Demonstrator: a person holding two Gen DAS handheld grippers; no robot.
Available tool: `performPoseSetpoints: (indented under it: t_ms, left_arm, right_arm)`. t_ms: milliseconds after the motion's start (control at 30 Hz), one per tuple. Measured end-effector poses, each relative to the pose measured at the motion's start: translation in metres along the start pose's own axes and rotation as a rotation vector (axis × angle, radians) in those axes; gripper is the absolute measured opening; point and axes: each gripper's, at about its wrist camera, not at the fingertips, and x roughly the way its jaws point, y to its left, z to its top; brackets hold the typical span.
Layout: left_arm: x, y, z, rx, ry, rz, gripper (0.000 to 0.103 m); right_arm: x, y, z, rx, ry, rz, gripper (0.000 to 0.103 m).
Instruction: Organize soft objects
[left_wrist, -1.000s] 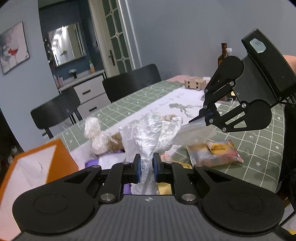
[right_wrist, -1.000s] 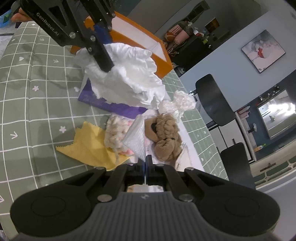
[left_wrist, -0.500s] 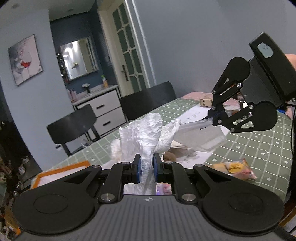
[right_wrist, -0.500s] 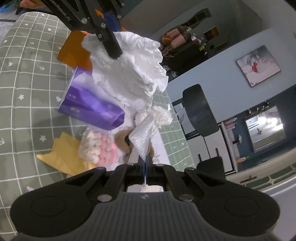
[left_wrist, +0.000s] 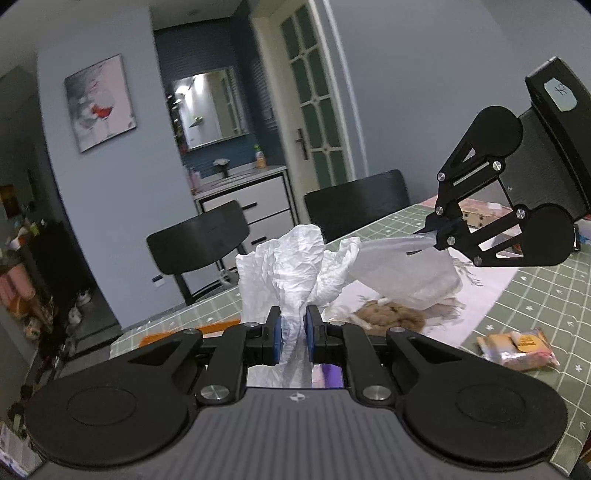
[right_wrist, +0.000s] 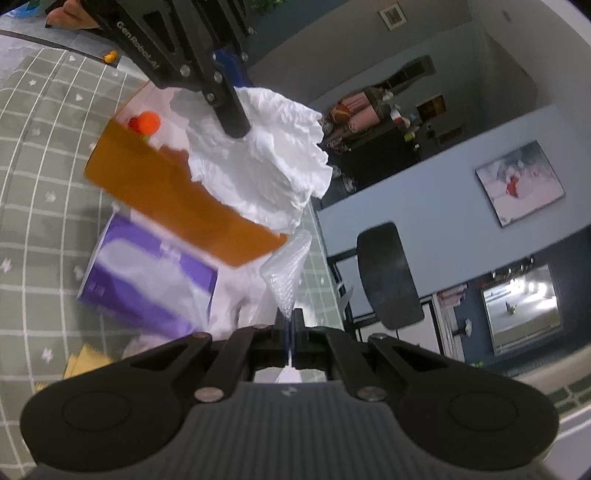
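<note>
My left gripper (left_wrist: 293, 334) is shut on a crumpled white tissue (left_wrist: 291, 273), held up above the green checked table (left_wrist: 535, 295). The same tissue (right_wrist: 266, 162) shows in the right wrist view under the left gripper (right_wrist: 240, 123). My right gripper (right_wrist: 290, 326) is shut on a thin clear bubble-wrap bag (right_wrist: 288, 269); in the left wrist view this right gripper (left_wrist: 439, 236) holds the bag (left_wrist: 402, 273) in the air beside the tissue. Below lie a brown knitted toy (left_wrist: 388, 315), an orange box (right_wrist: 177, 195) with an orange pompom (right_wrist: 144, 122) inside, and a purple tissue pack (right_wrist: 147, 284).
A wrapped snack packet (left_wrist: 517, 349) lies at the right on the table. A yellow cloth (right_wrist: 85, 363) sits near the purple pack. Two black chairs (left_wrist: 199, 247) stand at the table's far side, with a white cabinet (left_wrist: 251, 206) and door behind.
Both grippers have risen with their loads, the tissue and the clear bag lifted well off the table. The right wrist has rolled, and the orange box now lies under the tissue.
</note>
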Motion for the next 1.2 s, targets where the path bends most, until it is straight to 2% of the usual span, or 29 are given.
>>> performPoseSetpoints:
  t_ms: [333,600,833,1000,1200]
  left_arm:
    - [0.003,0.051,-0.006,-0.002,0.060,0.104,0.015]
    - [0.007,0.093,-0.016,-0.053,0.099,0.158,0.015]
    - [0.014,0.116,-0.033,-0.076,0.154,0.166,0.015]
    - [0.024,0.130,-0.048,-0.086,0.228,0.158,0.015]
    - [0.047,0.141,-0.073,-0.099,0.328,0.125,0.015]
  right_arm:
    - [0.042,-0.015,0.068,-0.066,-0.060,0.002,0.000]
    - [0.073,-0.021,0.114,-0.100,-0.098,0.011,0.000]
    - [0.101,-0.010,0.144,-0.147,-0.114,0.037,0.000]
    - [0.128,0.001,0.160,-0.156,-0.121,0.063,0.000]
    - [0.166,0.019,0.164,-0.169,-0.066,0.109,0.000]
